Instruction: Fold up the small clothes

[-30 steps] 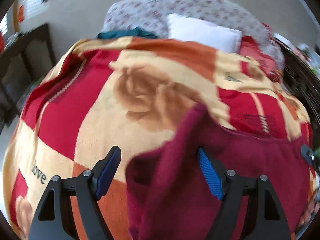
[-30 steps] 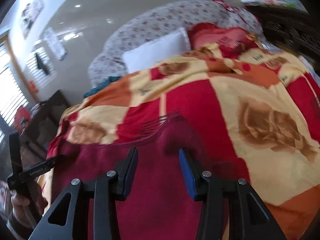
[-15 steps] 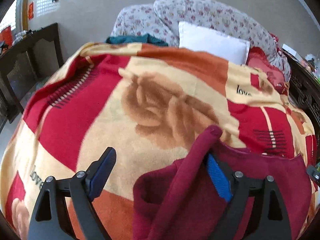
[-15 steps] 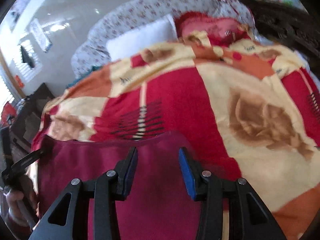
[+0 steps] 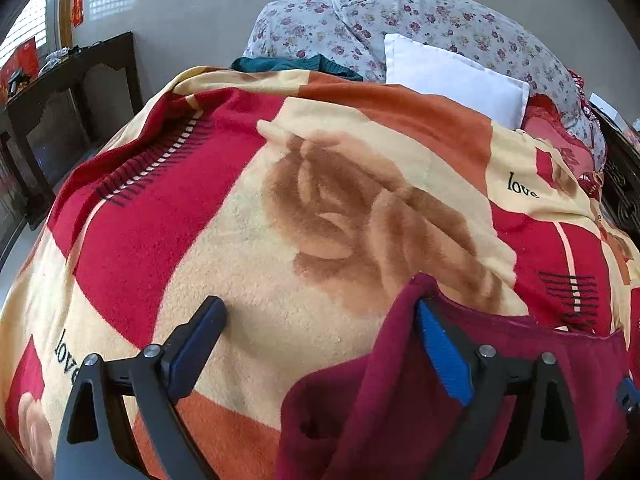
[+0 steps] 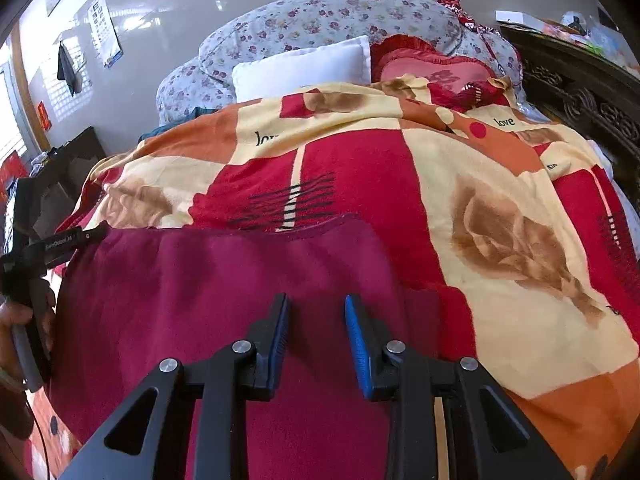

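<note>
Maroon garment spread on the near part of a bed covered by a rose-print fleece blanket, its far hem lying nearly straight across the blanket in the right wrist view. Left gripper: jaws spread wide, the left finger bare above the blanket, the right finger with a corner of the maroon cloth draped over its tip and outer side; nothing is pinched between the pads. Right gripper: jaws parted narrowly, poised above the flat middle of the garment near its right edge, no fabric between them. The cloth appears to be a soft, light knit or fleece: it sags in a rounded fold off the left finger and lies limp with shallow wrinkles, so it will probably drape rather than hold a crease, and may cling a little to the fuzzy blanket when dragged. It is not fragile. The sensible holds are judged to be the two far corners or the hem, taking a single layer well into the pads so the thin edge does not slip out. Beyond lie a white pillow and a floral quilt.
</note>
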The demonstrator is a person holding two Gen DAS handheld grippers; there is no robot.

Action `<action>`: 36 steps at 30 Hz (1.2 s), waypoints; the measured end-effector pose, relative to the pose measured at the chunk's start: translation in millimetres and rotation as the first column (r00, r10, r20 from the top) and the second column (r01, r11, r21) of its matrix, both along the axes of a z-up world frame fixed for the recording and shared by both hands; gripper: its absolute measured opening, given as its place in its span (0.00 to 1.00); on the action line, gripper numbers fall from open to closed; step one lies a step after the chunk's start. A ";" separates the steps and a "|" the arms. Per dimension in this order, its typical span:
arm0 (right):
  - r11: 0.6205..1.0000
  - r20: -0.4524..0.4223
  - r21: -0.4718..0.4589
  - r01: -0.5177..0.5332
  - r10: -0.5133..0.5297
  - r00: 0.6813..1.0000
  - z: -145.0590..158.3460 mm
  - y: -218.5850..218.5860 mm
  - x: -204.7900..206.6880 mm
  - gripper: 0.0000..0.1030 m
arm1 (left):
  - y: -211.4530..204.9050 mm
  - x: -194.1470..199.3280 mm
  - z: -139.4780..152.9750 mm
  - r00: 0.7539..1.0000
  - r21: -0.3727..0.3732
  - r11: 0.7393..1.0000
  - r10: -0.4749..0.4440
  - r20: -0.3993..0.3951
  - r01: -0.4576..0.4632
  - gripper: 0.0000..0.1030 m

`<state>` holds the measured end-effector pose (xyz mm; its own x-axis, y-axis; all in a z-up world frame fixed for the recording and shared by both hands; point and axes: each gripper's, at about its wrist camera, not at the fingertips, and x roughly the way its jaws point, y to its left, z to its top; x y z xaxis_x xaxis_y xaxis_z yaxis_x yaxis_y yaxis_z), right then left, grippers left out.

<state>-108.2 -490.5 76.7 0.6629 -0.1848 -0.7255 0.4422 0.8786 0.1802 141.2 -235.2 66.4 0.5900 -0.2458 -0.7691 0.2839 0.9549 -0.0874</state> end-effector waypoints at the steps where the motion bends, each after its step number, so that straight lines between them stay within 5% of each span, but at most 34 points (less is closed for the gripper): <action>1: 1.000 0.003 0.003 0.000 0.000 1.000 1.7 0.5 -1.2 0.31 | 1.4 -2.2 1.7 1.000 -0.004 1.000 0.000 0.004 0.000 0.92; 15: 0.998 0.026 0.034 -0.051 0.050 0.998 15.7 51.0 -48.9 0.38 | 28.2 -68.7 33.4 0.993 0.045 0.997 -0.066 0.102 0.061 0.92; 22: 0.999 -0.022 0.044 0.004 -0.003 1.000 -11.7 44.8 -43.8 0.39 | 48.6 -99.4 33.7 0.993 0.046 0.997 -0.070 0.090 0.066 0.92; 27: 0.996 0.017 0.089 -0.002 0.001 1.000 3.4 54.4 -52.7 0.44 | 58.6 -118.7 35.2 0.992 0.054 0.996 -0.079 0.102 0.073 0.92; 36: 0.999 0.007 0.038 -0.015 0.014 1.000 12.8 68.5 -75.6 0.53 | 81.8 -143.7 18.1 0.995 0.003 0.996 -0.093 0.044 0.093 0.92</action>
<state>-183.8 -422.0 89.5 0.6702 -0.1475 -0.7273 0.4281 0.8774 0.2165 -2.5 -153.4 84.5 0.5977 -0.3006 -0.7433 0.3752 0.9242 -0.0721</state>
